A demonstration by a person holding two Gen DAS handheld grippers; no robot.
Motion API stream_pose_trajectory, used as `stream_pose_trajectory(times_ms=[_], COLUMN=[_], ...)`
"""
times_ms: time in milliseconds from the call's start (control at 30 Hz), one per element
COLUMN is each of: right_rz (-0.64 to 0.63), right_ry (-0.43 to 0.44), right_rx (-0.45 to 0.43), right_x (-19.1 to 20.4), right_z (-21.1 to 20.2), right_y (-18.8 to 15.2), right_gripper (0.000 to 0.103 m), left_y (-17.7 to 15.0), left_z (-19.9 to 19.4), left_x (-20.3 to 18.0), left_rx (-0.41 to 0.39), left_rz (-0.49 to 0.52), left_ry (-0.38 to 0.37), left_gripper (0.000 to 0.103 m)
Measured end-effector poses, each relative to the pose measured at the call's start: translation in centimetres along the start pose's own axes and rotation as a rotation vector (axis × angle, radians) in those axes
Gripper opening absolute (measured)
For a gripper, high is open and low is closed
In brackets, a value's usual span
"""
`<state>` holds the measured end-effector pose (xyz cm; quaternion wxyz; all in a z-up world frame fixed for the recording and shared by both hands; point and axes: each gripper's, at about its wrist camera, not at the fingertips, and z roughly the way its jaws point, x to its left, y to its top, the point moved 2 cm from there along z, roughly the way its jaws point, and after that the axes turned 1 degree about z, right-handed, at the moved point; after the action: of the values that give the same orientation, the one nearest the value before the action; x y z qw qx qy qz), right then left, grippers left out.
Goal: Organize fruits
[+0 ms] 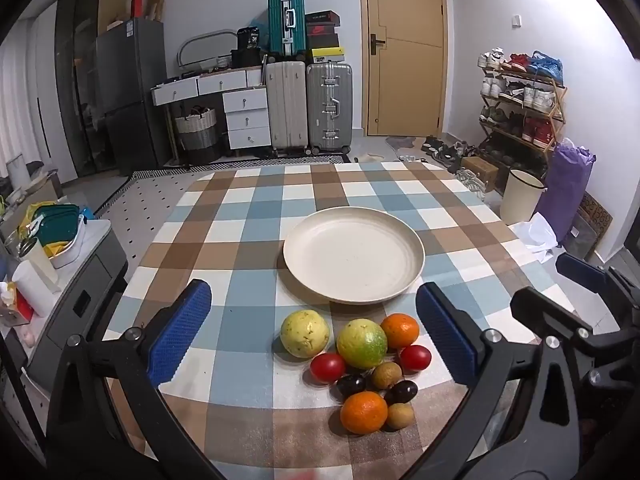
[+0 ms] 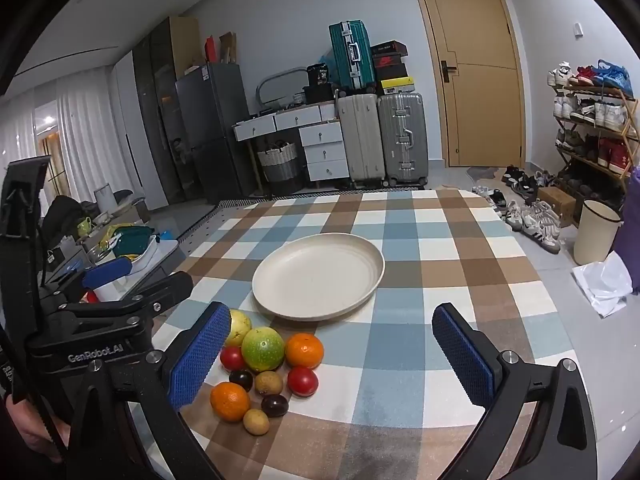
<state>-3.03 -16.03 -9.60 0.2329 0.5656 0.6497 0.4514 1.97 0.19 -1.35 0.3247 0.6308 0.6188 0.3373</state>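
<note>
Left wrist | left gripper (image 1: 314, 340) wide apart, empty | right gripper (image 2: 332, 354) likewise

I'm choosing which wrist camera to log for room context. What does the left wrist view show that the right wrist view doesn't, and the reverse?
Only the left wrist view: the purple bag in full beside the cream bin, and the right gripper at its edge.

Only the right wrist view: white curtains, the left gripper, and a hand gripping its handle.

Both: empty cream plate, the ten-piece fruit cluster on the checked tablecloth, suitcases, door, shoe rack. Both grippers are open.
</note>
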Motion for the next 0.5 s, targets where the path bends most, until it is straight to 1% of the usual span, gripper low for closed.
stream_pose_trajectory(times_ms=[67,100,167,267,333,500], right_rz=[-0.001,-0.003,-0.007,-0.01,-0.011,-0.017], right_ry=[0.0,0.0,-0.001,-0.002,0.0,0.0], right_rx=[-0.002,-0.003,-0.003,-0.003,-0.003,-0.006], right_x=[0.0,0.0,-0.1,0.2,0.2,0.1], right_z=[0.0,0.0,0.0,0.1,0.1,0.1], right_y=[0.0,0.0,0.0,0.2,0.4,0.0], right_gripper=[0.103,0.103,0.103,0.103,0.103,0.103], left_y=[0.0,-0.2,-0.3,-0.7,-0.3,-0.4], left_z=[0.3,-0.2,-0.3,-0.5,-0.6,-0.9], left_x=[0.4,0.9,-0.3,-0.5,-0.2,-0.1], left_rx=[0.007,-0.011,-0.012,-0.008,-0.008,-0.013], left_rz=[-0.009,-0.011,0.015,0.008,-0.001,-0.005], left_ry=[0.013,0.021,0.017,0.004,-0.011,-0.01], left_gripper=[0.102,0.102,0.102,0.102,0.102,0.102])
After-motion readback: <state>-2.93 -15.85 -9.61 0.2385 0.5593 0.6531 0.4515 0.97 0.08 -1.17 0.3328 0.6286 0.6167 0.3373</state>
